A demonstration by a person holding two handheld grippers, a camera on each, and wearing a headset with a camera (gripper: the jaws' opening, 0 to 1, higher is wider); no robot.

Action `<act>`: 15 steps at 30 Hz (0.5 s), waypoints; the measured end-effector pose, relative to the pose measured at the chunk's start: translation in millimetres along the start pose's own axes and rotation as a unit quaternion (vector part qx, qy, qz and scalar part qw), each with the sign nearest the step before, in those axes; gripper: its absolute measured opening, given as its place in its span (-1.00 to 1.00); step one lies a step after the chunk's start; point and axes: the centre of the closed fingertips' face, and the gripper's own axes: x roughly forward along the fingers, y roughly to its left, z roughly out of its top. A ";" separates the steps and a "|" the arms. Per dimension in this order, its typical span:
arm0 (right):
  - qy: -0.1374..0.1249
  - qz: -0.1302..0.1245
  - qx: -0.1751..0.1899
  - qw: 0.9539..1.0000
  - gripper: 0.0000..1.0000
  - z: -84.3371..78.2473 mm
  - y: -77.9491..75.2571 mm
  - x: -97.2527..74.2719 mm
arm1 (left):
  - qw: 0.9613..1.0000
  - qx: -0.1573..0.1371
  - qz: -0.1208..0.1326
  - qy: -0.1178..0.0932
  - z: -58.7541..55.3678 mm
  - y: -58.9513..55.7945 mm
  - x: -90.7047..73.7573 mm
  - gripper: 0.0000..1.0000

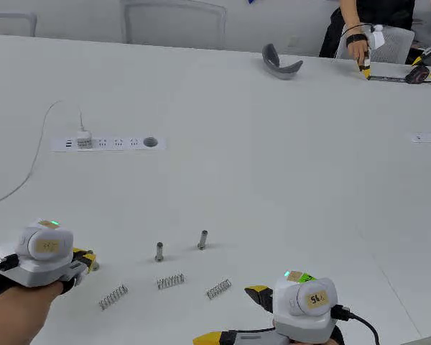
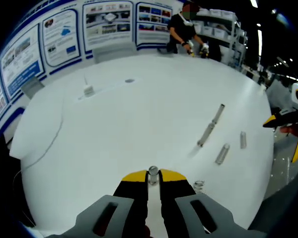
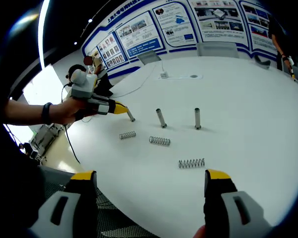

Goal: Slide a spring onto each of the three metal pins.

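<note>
- The white counter [image 1: 273, 187] carries everything for the job. As I judge it, the task has hardly begun: no pin wears a spring yet, so all three slides are left to do.
- The left gripper [image 3: 119, 109] sits at about eight o'clock of the head view. Its jaws are closed on the leftmost pin [image 2: 153, 173], whose base rests on the counter between the yellow tips. I take this for a steadying grasp ahead of the first spring.
- The right gripper [image 3: 150, 176] hangs at about five o'clock of the head view, jaws spread wide and holding nothing, with bare counter showing between them.
- The two free pins, the middle pin [image 1: 159, 251] and the right pin [image 1: 202, 239], stand upright and bare. They are at roughly three o'clock from the held one and clear of both grippers.
- The three springs lie flat in a loose row on the near side of the pins, at roughly six o'clock from them: the left spring [image 1: 113, 296], the middle spring [image 1: 171, 281] and the right spring [image 1: 218, 289]. None touches a pin or a jaw.
- The right spring lies nearest the open right jaws, at about one o'clock in the right gripper view. It seems the likeliest to be picked up first, though that is only a guess.
</note>
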 end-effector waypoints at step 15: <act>0.003 0.000 0.002 1.000 0.81 -2.9 0.0 0.6 | 1.000 0.015 -0.003 0.000 0.4 -4.3 0.6 -0.86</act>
